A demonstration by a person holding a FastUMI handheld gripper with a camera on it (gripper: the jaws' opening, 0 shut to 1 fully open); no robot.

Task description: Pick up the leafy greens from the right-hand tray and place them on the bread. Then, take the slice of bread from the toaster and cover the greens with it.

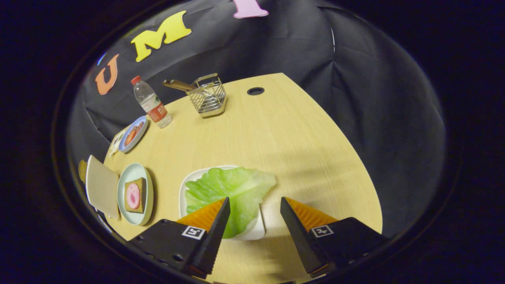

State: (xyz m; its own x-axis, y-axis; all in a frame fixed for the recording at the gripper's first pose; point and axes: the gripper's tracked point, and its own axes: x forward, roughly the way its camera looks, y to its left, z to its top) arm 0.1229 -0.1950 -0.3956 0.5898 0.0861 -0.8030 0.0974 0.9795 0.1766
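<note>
counter [276,130]: pale yellow wood grain, one dark round hole toward its far edge. leafy greens [230,189]: bright light green with paler veins, on a white tray [260,230]. bread [135,195]: tan-brown, pink round slice on top, on a pale mint plate [136,170]. far-left plate [134,134]: blue rim, orange-red food. bottle [152,103]: clear, red cap, red-and-white label. rack [208,96]: silver wire. flat box at left edge [101,186]: cream.
</note>
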